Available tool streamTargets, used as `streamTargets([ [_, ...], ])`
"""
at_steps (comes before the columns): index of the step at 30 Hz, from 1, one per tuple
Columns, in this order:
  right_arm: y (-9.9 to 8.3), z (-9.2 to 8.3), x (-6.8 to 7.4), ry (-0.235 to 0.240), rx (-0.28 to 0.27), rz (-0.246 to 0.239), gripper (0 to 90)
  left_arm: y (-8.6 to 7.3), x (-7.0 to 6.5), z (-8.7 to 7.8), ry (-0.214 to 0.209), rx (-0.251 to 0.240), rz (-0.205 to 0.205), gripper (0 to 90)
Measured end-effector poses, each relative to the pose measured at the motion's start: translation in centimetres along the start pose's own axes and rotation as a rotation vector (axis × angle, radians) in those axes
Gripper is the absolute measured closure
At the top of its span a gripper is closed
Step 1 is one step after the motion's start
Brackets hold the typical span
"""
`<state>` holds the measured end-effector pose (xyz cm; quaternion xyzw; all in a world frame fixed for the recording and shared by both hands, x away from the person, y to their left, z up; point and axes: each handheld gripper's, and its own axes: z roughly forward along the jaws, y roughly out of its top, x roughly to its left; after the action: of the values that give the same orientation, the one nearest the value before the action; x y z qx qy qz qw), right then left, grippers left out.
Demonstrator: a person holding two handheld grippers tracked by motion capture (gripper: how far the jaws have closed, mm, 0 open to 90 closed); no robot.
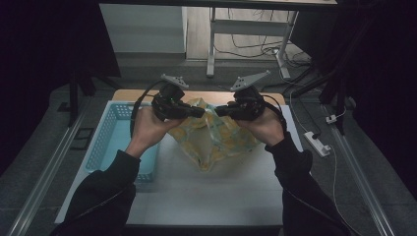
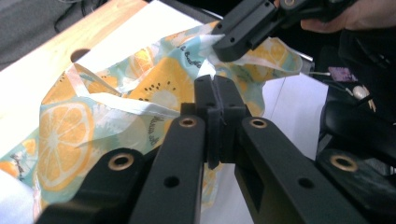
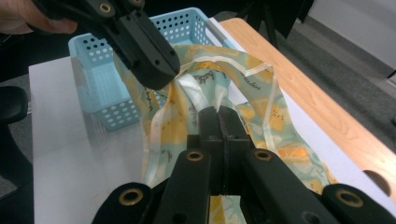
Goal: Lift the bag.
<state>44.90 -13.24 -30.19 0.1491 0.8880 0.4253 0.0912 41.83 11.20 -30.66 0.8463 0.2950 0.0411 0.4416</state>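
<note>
- Blue perforated basket [image 1: 110, 142]: on the table's white mat [image 1: 196, 191], at the left, just beside the cloth
- Orange-print cloth [image 1: 221, 140]: mid-table, bunched, its top edge lifted off the mat
- Left gripper [image 1: 199, 112]: jaws fully closed, pinching the cloth's upper edge
- Right gripper [image 1: 220, 111]: jaws fully closed on the same edge, close to the left one

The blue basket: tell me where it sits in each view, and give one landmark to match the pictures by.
High view: the blue basket stands at the left on the white table top, partly behind the left hand.
Left gripper view: the basket is not in this picture.
Right gripper view: upper left, behind the left gripper.
Shared landmark: the orange-print cloth, held up by both grippers.
</note>
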Motion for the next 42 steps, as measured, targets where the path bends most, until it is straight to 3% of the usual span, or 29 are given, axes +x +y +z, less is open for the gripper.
streamTargets([
  [17,3.8,-2.7,-0.6,-0.071,-0.03,-0.037,90.0,3.9,1.1,-2.7,0.05,-0.092,-0.011,89.9],
  [33,6.4,-5.2,-1.3,-0.147,-0.072,-0.045,90.0,6.9,0.7,-4.7,0.098,-0.162,0.0,89.9],
  [42,5.4,-4.6,-1.8,-0.152,-0.055,-0.029,90.0,6.2,1.1,-2.9,0.107,-0.137,0.008,89.7],
])
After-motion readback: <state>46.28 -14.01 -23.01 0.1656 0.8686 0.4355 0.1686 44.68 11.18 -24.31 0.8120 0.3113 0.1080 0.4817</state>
